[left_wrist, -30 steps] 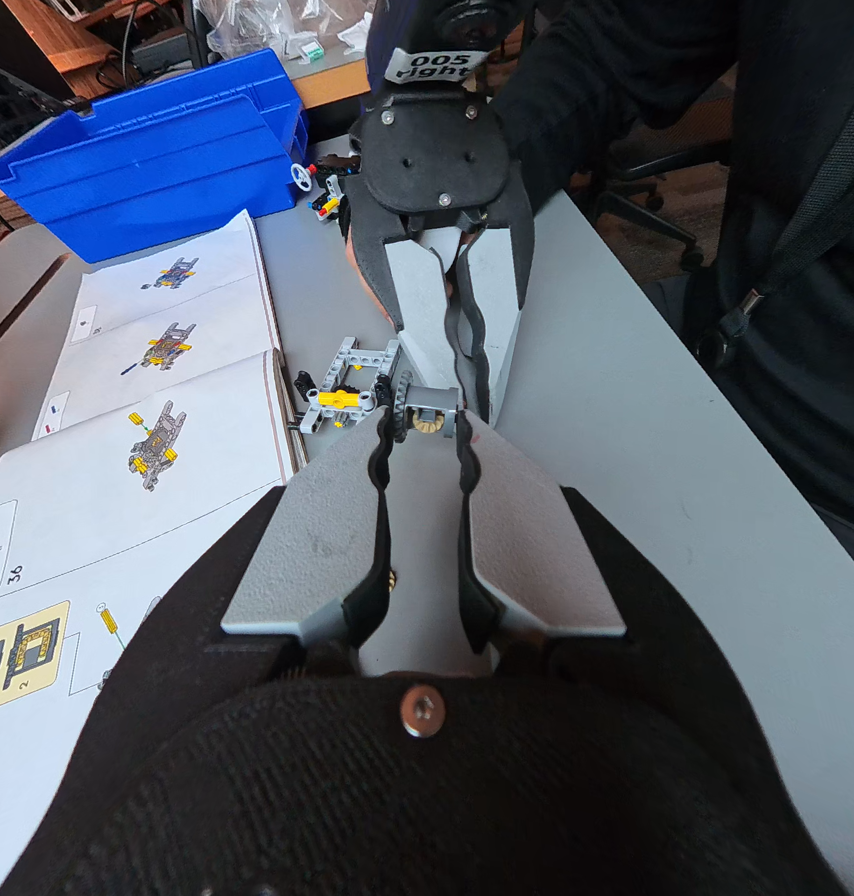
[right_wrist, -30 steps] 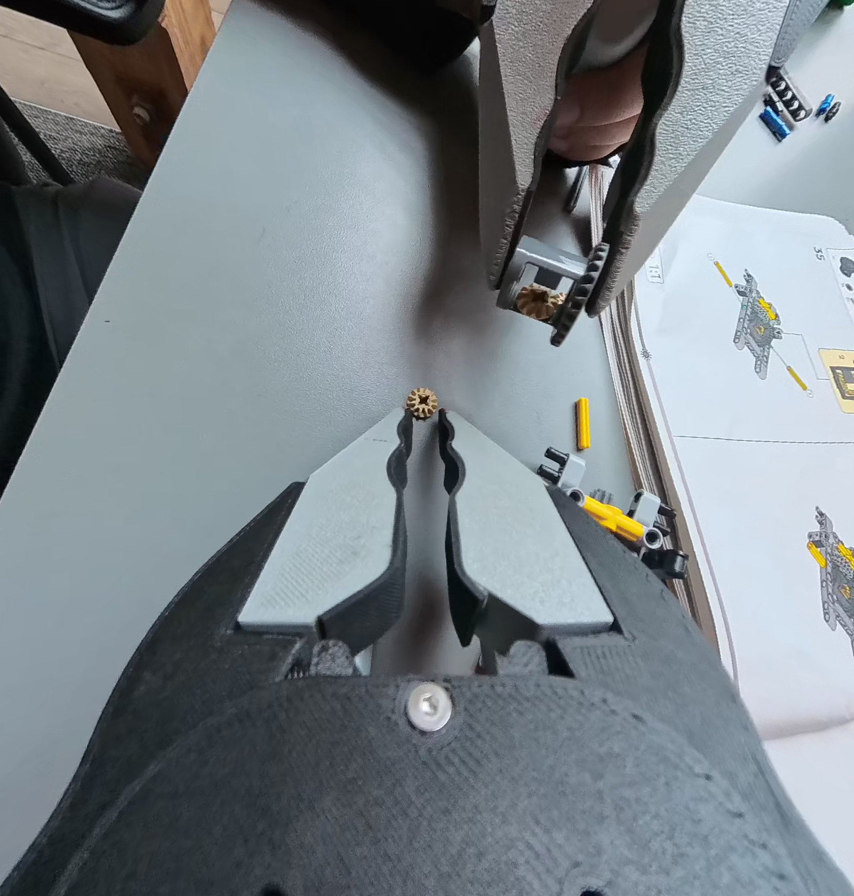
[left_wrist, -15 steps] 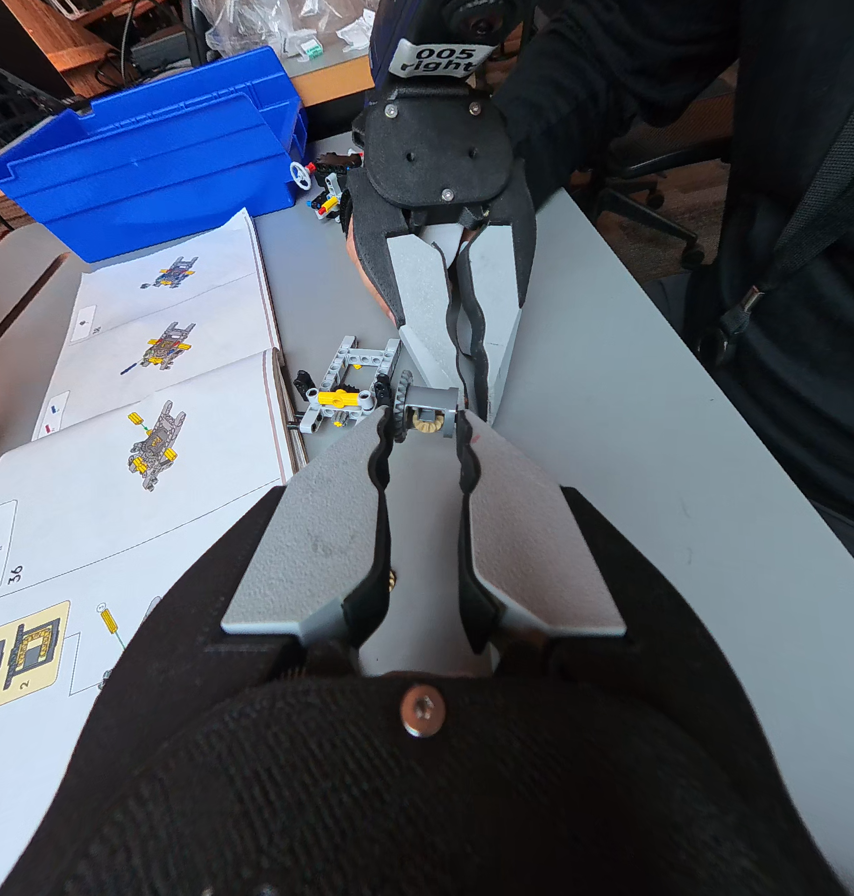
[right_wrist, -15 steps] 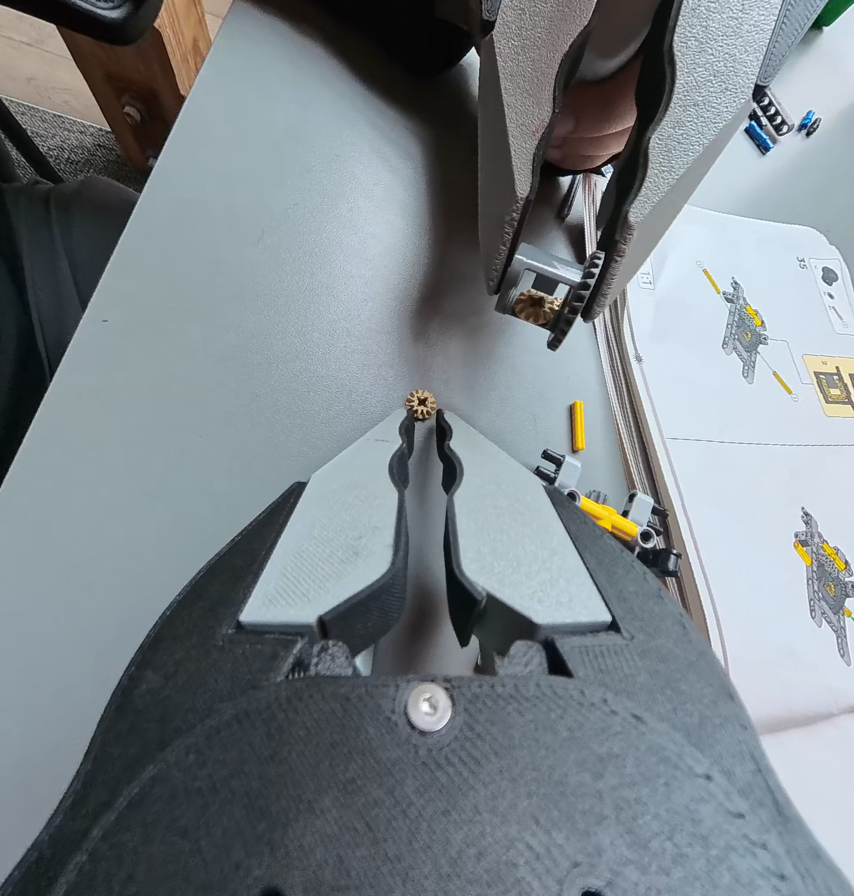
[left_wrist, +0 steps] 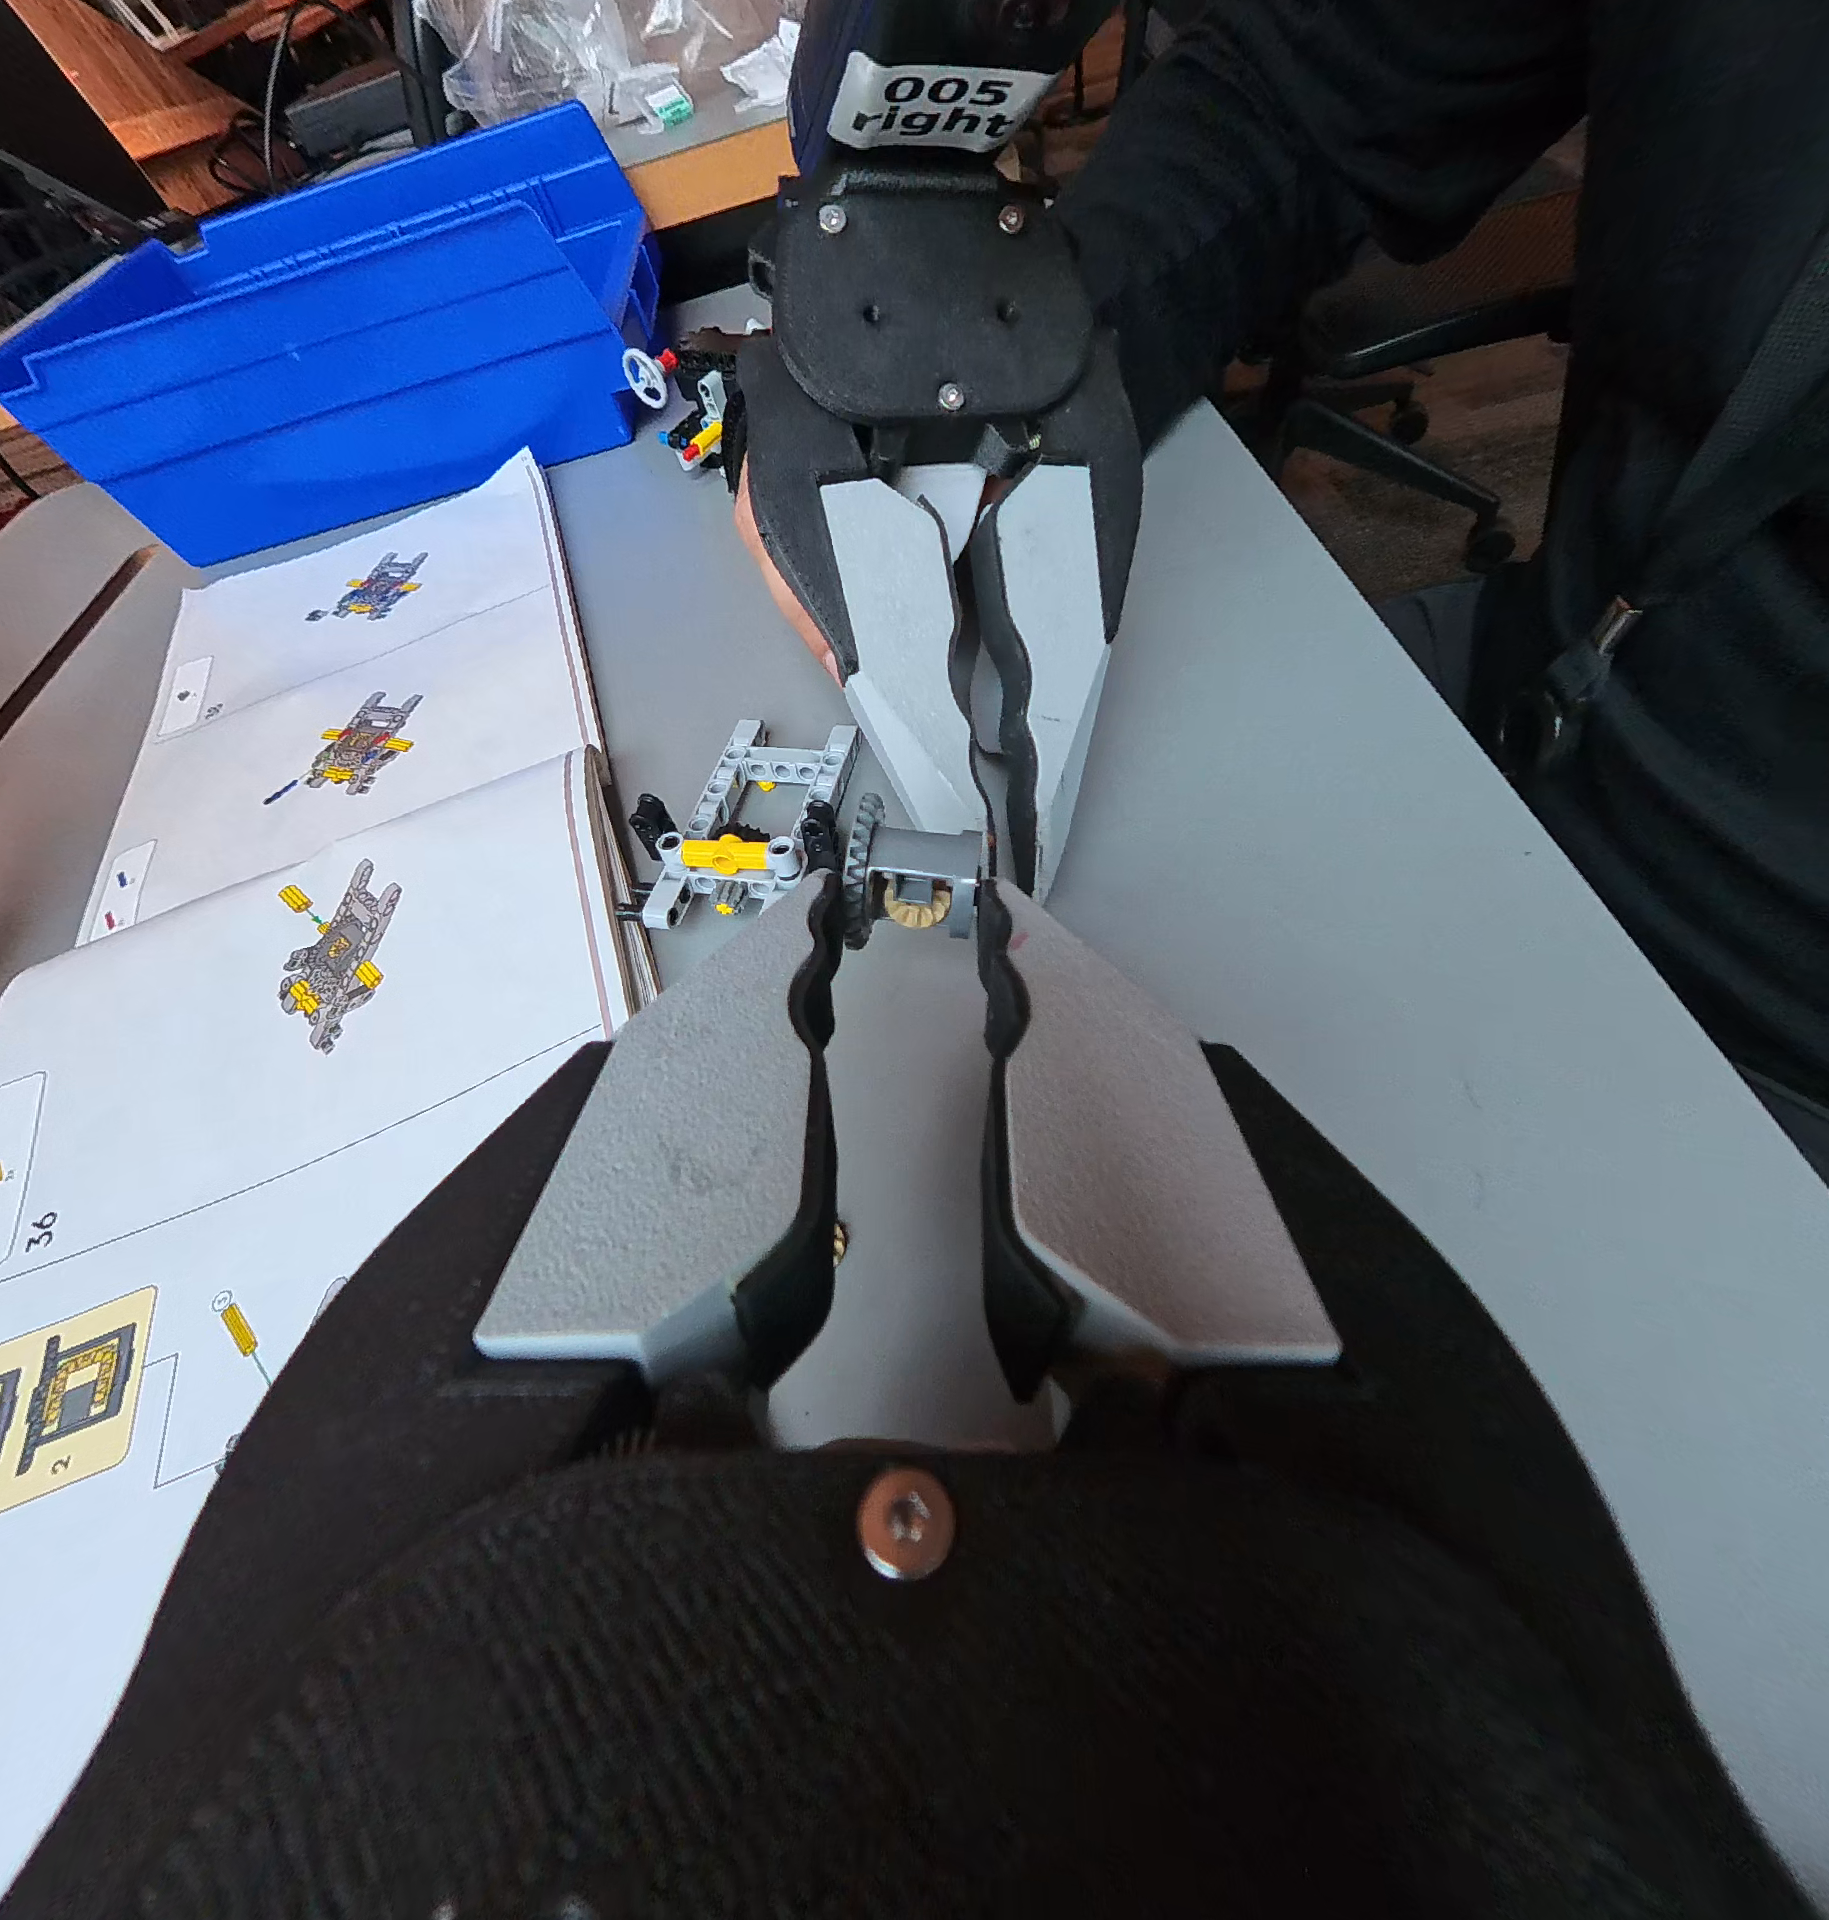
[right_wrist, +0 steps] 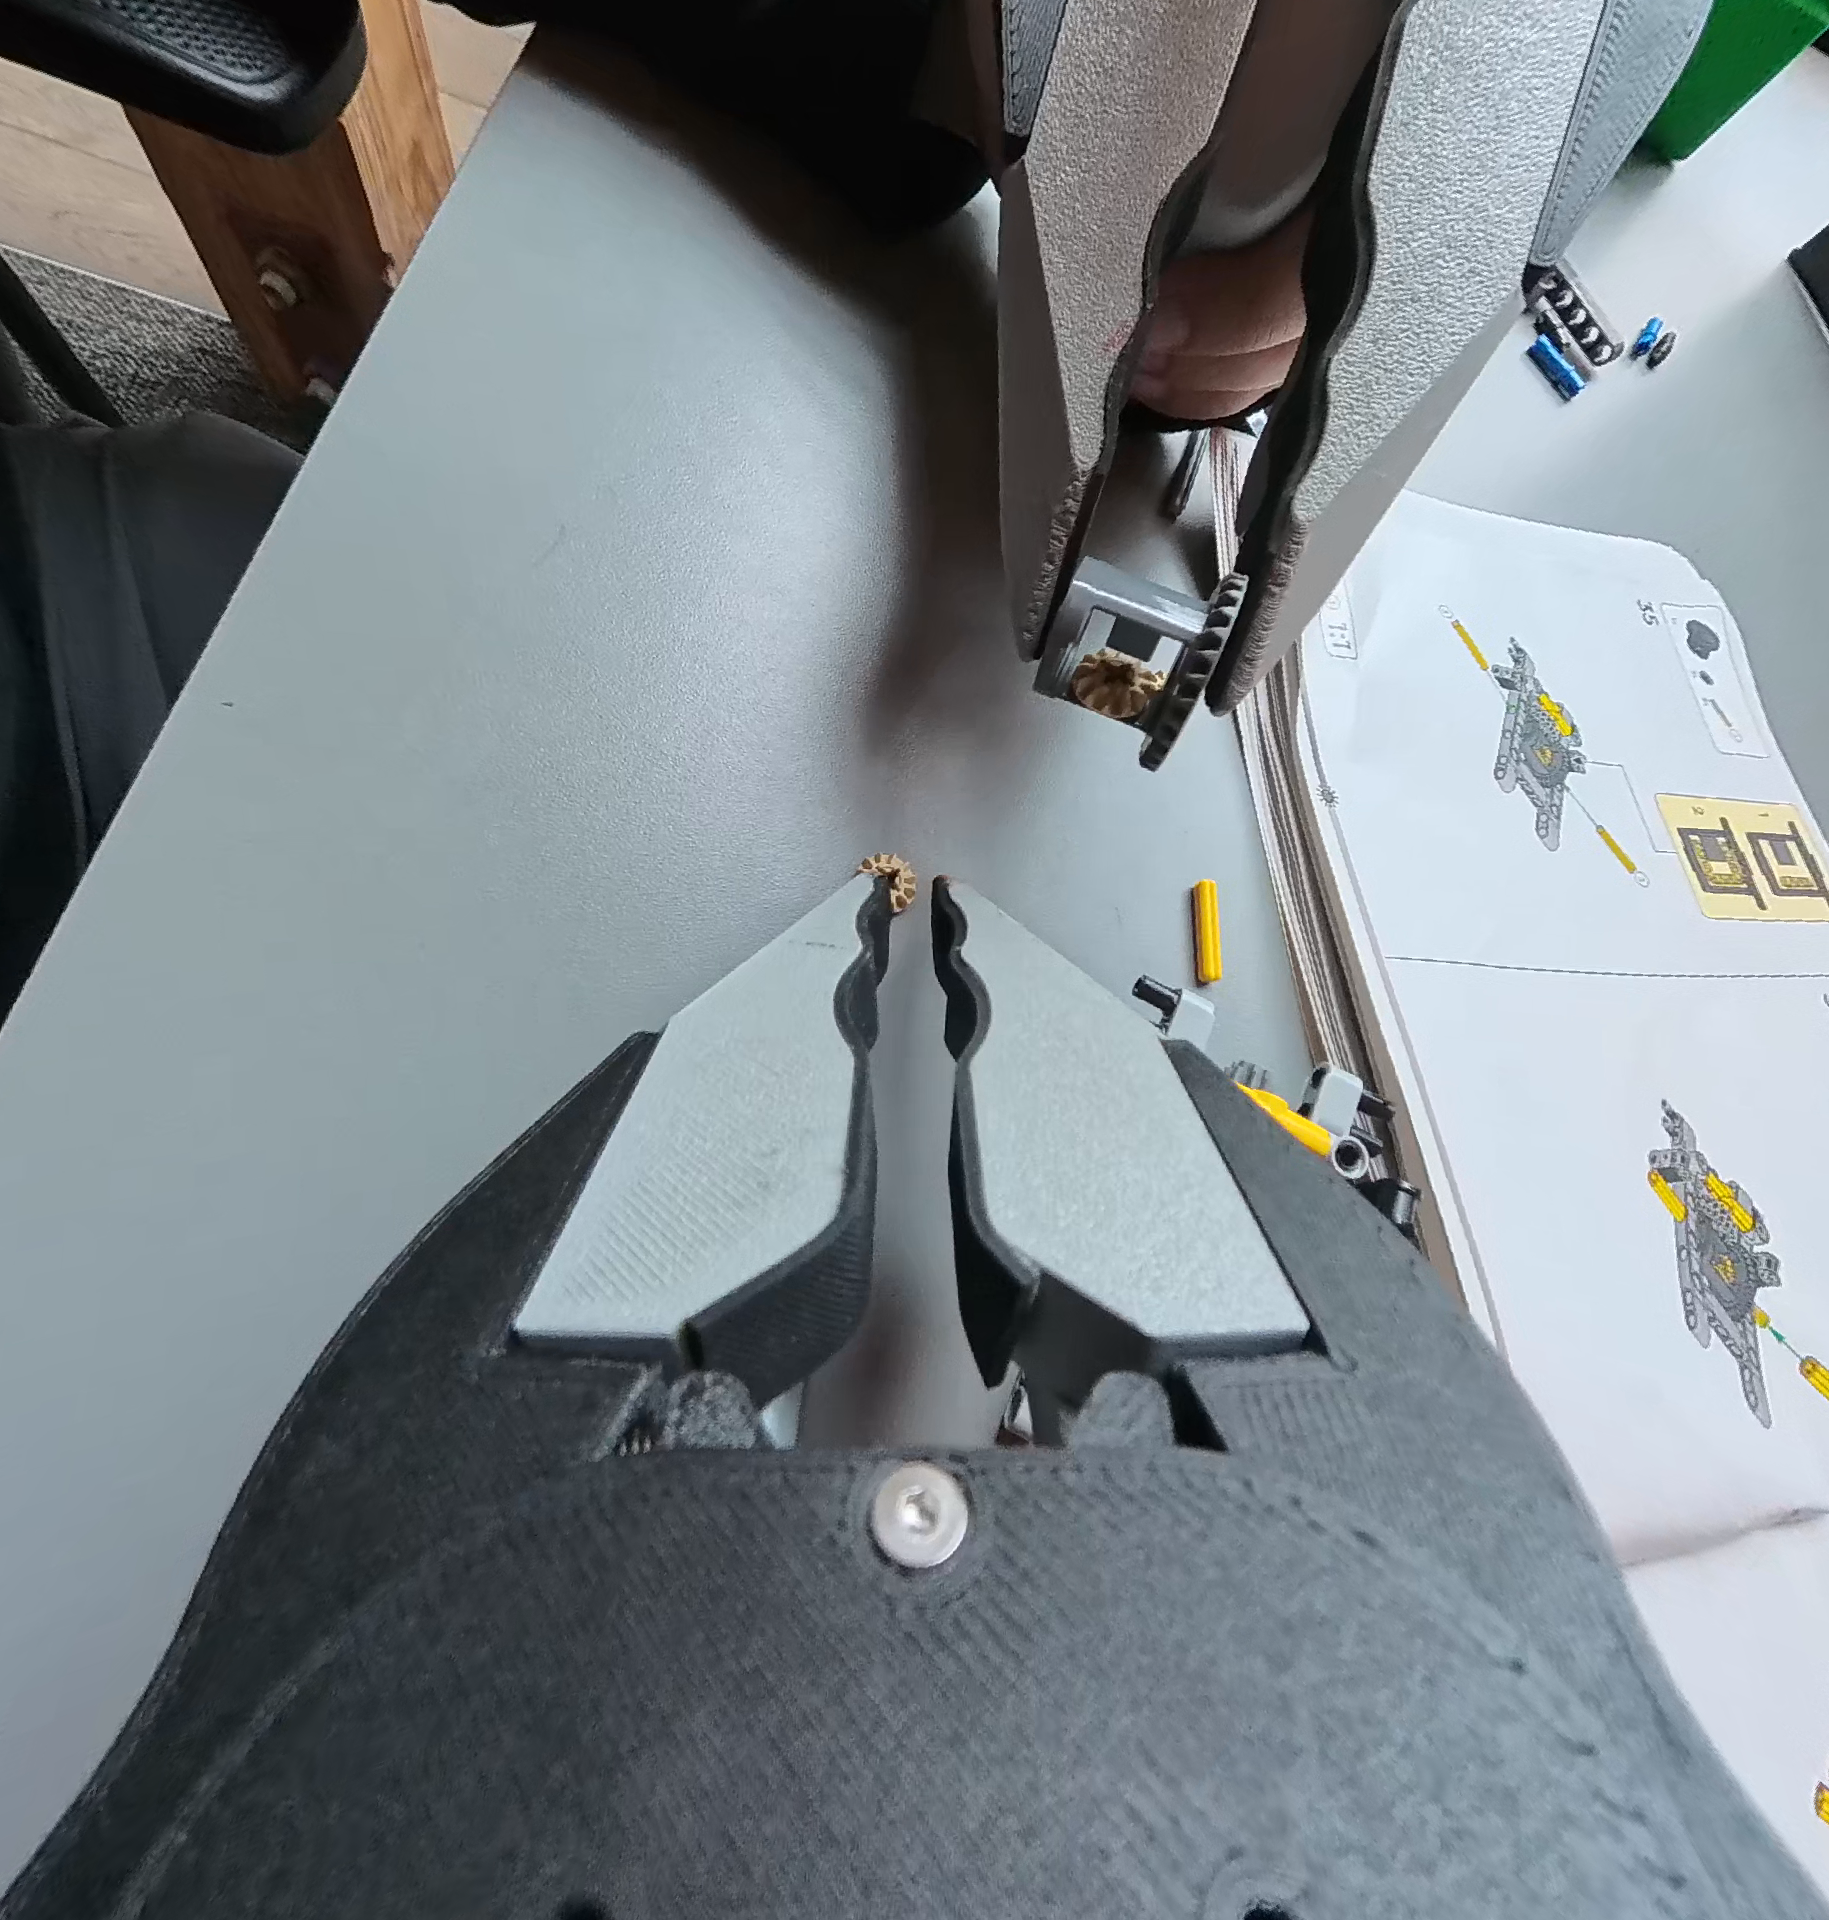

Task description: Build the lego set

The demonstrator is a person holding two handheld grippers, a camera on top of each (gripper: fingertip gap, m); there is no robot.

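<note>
Gear-fitting is the step in hand. My left claw (left_wrist: 910, 894) is clenched on a small grey differential housing (left_wrist: 915, 868), which has a dark ring gear (left_wrist: 860, 868) on one side and 1 tan bevel gear (left_wrist: 905, 909) already seated inside; I hold it just above the grey surface (left_wrist: 1409, 987). My right claw (right_wrist: 915, 891) has its tips slightly parted, and a second tan bevel gear (right_wrist: 892, 878) sits against the left fingertip; whether it is truly pinched or only resting there I cannot tell. The housing (right_wrist: 1123, 649) hangs near, ahead and to the right of that gear. As I judge it, the next move calls for carrying the loose gear into the housing's open window, teeth facing the first gear, without dropping it. The half-built grey frame (left_wrist: 749, 826) waits beside the open instruction booklet (left_wrist: 297, 935).
</note>
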